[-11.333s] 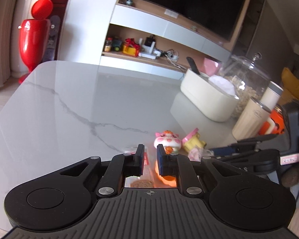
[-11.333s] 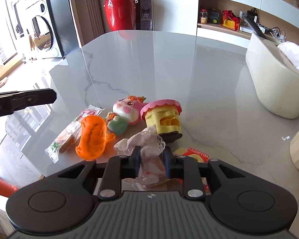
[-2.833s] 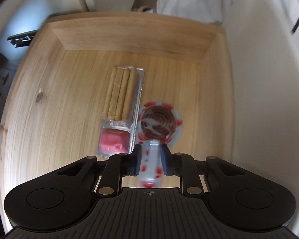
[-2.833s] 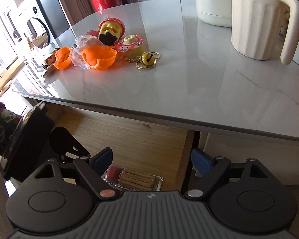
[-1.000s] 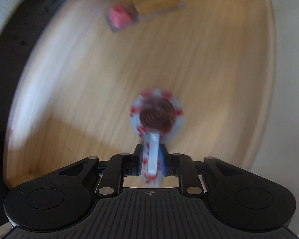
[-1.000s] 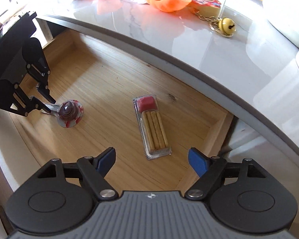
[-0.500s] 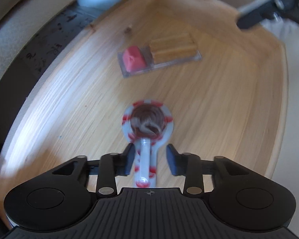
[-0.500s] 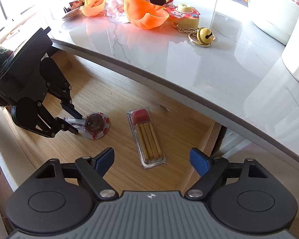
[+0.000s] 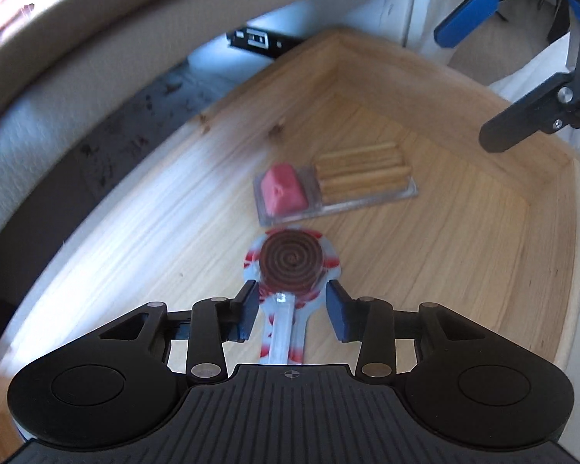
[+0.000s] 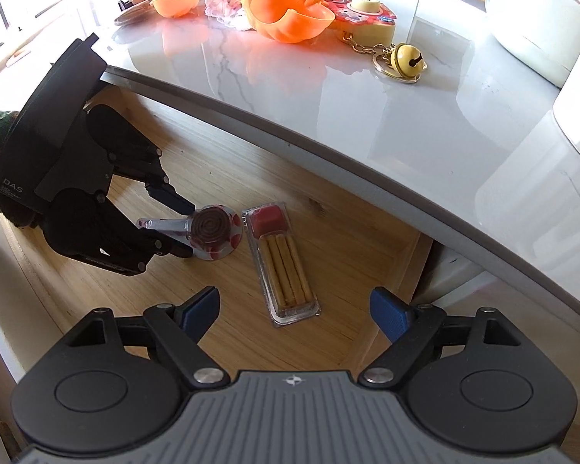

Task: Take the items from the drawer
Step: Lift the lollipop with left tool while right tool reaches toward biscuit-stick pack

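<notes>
Left wrist view: wooden drawer (image 9: 464,232), pale grain, under a grey counter edge. My left gripper (image 9: 293,307) is spread; lollipop (image 9: 292,261) lies between its fingers on the drawer floor, just beside the snack pack (image 9: 334,189).

Right wrist view: my right gripper (image 10: 294,309), spread wide, hangs above the pack. Marble countertop (image 10: 367,89) carries orange shells (image 10: 286,11), a bell keychain (image 10: 406,60).

- In the drawer (image 10: 220,178) I see the lollipop (image 10: 212,228) lying just left of the snack tray (image 10: 282,263).
- The countertop (image 10: 367,123) overhangs both.
</notes>
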Demonstrator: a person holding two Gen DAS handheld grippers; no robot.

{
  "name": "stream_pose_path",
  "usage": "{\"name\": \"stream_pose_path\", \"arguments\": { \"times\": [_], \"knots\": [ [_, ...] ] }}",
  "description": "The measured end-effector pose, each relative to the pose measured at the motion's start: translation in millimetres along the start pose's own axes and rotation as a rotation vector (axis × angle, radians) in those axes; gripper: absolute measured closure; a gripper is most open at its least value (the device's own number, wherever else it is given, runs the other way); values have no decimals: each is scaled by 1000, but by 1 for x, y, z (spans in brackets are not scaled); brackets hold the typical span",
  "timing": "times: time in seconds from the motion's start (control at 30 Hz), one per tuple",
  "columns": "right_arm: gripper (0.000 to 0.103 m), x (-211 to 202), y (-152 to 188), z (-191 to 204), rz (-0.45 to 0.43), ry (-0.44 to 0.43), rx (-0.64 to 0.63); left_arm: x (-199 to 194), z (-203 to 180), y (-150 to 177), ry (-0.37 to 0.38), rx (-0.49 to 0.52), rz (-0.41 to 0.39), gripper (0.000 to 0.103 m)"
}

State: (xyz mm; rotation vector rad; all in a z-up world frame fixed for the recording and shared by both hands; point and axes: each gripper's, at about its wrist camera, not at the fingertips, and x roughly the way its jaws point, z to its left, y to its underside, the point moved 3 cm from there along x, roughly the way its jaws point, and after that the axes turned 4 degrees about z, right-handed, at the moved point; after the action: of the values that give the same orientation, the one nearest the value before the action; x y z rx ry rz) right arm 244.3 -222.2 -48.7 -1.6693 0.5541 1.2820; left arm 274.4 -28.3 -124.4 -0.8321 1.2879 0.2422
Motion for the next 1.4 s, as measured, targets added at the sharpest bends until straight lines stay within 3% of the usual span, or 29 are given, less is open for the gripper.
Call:
{"name": "stream_pose_path", "arguments": {
  "times": [0.17,0.33,0.47,0.7,0.87,0.9,0.97,1.13,1.23,1.33,1.4],
  "knots": [
    [16,-5,2,3,3,-3,-2,-6,9,-8,53,-105,-17,61],
    [16,-11,6,7,4,-2,-7,-9,16,-14,99,-144,-59,60],
    [16,-10,5,9,6,-2,-7,-6,9,-18,17,-94,-68,60],
    [16,-6,4,10,13,1,-13,-3,-10,-23,-33,11,-68,55],
    [13,-4,2,10,14,5,-14,-5,-11,-21,-56,34,-37,54],
    [13,-5,3,9,14,5,-14,0,-9,-19,-42,21,22,51],
    [13,-4,3,9,13,6,-14,6,-5,-18,-8,-44,14,50],
    [13,-4,3,9,14,10,-15,15,-8,-17,-2,-52,-17,50],
    [13,-3,2,9,17,14,-16,17,-10,-20,-13,-91,5,52],
    [13,-5,2,9,11,19,-21,13,-11,-21,12,-70,73,54],
    [13,-6,-1,5,4,5,-32,-14,-10,-15,22,-39,48,54]
  ]
}}
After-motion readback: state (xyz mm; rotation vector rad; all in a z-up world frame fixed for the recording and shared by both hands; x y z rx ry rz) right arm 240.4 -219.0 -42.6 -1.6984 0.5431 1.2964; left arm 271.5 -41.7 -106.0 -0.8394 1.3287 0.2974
